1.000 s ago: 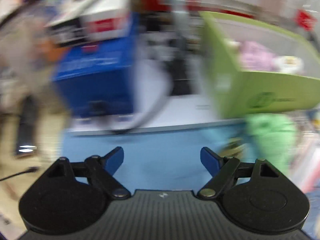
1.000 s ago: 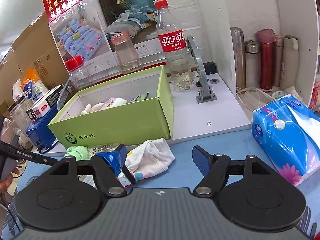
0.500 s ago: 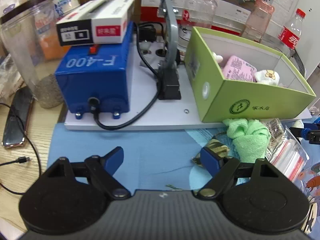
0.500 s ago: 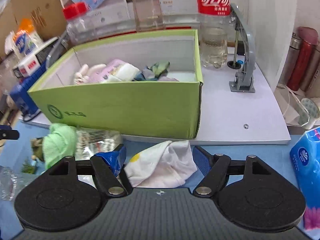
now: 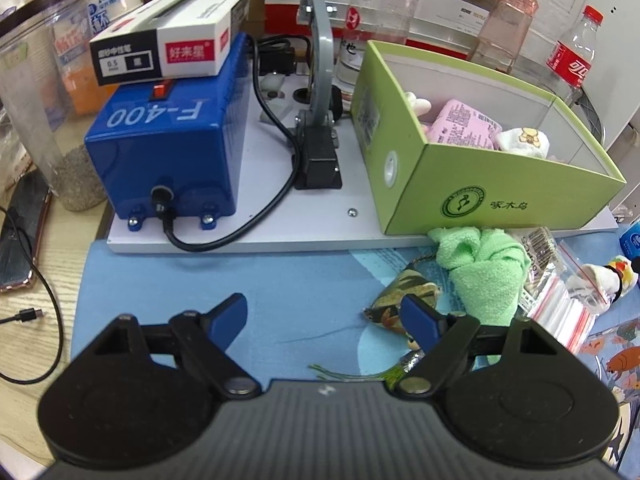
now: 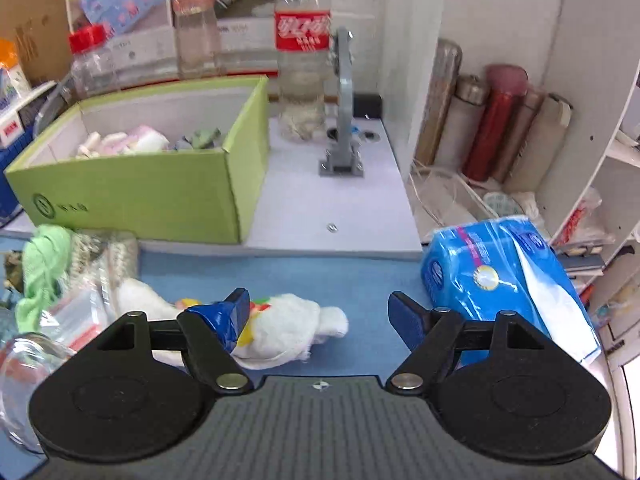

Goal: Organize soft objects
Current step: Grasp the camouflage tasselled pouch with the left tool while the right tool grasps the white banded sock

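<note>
An open green box [image 5: 492,184] [image 6: 132,196] stands on a white board and holds several soft items, among them a pink pack [image 5: 464,124]. On the blue mat in front of it lie a green towel [image 5: 484,276] [image 6: 40,264], a camouflage pouch [image 5: 396,300] and a white printed cloth [image 6: 288,328]. My left gripper [image 5: 328,316] is open and empty over the mat, the pouch by its right finger. My right gripper [image 6: 320,312] is open, low over the mat, the white cloth by its left finger.
A blue F-400 machine [image 5: 168,140] with a white carton on top stands left on the board. Clear zip bags [image 5: 560,296] lie beside the towel. A blue tissue pack [image 6: 500,276] lies right. Bottles [image 6: 302,48] stand behind the box, flasks [image 6: 492,128] at the right wall.
The left gripper swung right, then settled facing the box and moved closer to the pouch. The right gripper dropped lower and shifted right; the white cloth now lies by its left finger.
</note>
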Motion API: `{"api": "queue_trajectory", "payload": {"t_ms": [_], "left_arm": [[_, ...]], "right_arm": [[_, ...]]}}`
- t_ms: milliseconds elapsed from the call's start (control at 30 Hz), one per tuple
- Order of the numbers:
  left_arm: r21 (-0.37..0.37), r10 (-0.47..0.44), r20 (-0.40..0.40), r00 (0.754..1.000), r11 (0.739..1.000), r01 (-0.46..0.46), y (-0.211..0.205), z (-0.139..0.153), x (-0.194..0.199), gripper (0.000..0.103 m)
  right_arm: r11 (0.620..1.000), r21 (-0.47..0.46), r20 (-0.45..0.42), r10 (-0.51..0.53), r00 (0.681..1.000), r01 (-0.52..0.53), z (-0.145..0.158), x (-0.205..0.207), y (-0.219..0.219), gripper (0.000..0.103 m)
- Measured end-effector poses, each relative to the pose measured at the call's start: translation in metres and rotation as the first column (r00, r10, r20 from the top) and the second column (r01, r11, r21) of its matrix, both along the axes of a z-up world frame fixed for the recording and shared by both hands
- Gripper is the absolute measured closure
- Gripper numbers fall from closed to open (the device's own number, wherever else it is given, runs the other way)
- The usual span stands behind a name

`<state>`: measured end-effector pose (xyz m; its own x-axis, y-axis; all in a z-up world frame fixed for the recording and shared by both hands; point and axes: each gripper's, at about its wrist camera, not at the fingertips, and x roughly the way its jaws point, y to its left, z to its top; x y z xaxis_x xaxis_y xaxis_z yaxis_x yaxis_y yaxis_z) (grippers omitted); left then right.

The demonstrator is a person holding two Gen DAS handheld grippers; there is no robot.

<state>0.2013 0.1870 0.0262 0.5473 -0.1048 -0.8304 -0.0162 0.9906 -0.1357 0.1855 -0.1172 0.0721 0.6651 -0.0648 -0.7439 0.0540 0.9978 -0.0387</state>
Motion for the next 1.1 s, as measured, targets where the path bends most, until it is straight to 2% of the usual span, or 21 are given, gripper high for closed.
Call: {"api": "queue_trajectory", "payload": {"t_ms": [100,167,200,267,333,367,467,533,600,667,733,833,867,933,1100], "left_arm": [[0.033,-0.018,-0.006,1.0,0.999,0.019,-0.001,0.002,-0.005,0.02],[0.062,-0.009,-0.006,1.0,0.998,0.009,0.003,0.003,-0.009,0.02],[0.073,0.001,-0.007,1.0,0.997,-0.001,0.006,0.003,-0.009,0.02],[0.061,0.004,-0.012,1.0,0.998,-0.003,0.011,0.001,-0.008,0.02],[0.01,-0.029,-0.025,0.999,1.0,0.029,0.014,-0.003,-0.005,0.02],[-0.017,-0.056,-0.029,0.998,0.998,0.056,0.013,-0.004,-0.003,0.02],[-0.072,-0.156,-0.04,0.987,0.986,0.153,0.004,-0.008,0.006,0.02],[-0.083,-0.238,-0.04,0.97,0.969,0.234,-0.007,-0.011,0.013,0.02],[-0.087,-0.312,-0.045,0.949,0.948,0.307,-0.018,-0.015,0.02,0.02],[-0.082,-0.35,-0.053,0.935,0.935,0.345,-0.024,-0.02,0.027,0.02],[-0.11,-0.366,-0.06,0.929,0.927,0.358,-0.027,-0.024,0.038,0.02],[-0.092,-0.375,-0.068,0.925,0.925,0.368,-0.034,-0.03,0.047,0.02],[-0.084,-0.381,-0.066,0.922,0.923,0.375,-0.035,-0.033,0.047,0.02],[-0.059,-0.393,-0.05,0.918,0.919,0.39,-0.039,-0.034,0.046,0.02],[-0.008,-0.403,-0.036,0.914,0.915,0.403,-0.046,-0.035,0.042,0.02]], "right_arm": [[0.984,-0.024,-0.031,0.174,0.984,-0.175,0.004,0.007,0.014,0.041],[0.931,-0.086,-0.083,0.35,0.933,-0.356,0.008,0.01,0.021,0.041],[0.886,-0.13,-0.126,0.431,0.893,-0.446,0.009,0.013,0.024,0.041],[0.749,-0.227,-0.208,0.587,0.782,-0.623,0.012,0.012,0.027,0.041],[0.608,-0.245,-0.264,0.708,0.655,-0.755,0.014,0.015,0.025,0.041],[0.572,-0.224,-0.297,0.731,0.615,-0.789,0.013,0.021,0.025,0.041],[0.52,-0.167,-0.371,0.754,0.542,-0.838,0.0,0.04,0.03,0.041],[0.491,-0.15,-0.38,0.773,0.508,-0.858,-0.012,0.048,0.036,0.041],[0.463,-0.094,-0.391,0.797,0.461,-0.881,-0.024,0.054,0.04,0.041],[0.436,-0.078,-0.393,0.813,0.43,-0.896,-0.035,0.058,0.043,0.04],[0.448,-0.033,-0.344,0.834,0.431,-0.893,-0.035,0.064,0.039,0.04],[0.48,0.025,-0.322,0.834,0.448,-0.877,-0.04,0.073,0.035,0.038],[0.499,0.05,-0.314,0.83,0.461,-0.865,-0.042,0.075,0.032,0.035],[0.568,0.103,-0.32,0.796,0.513,-0.817,-0.045,0.083,0.026,0.029],[0.61,0.103,-0.295,0.773,0.562,-0.786,-0.052,0.083,0.027,0.016]]}}
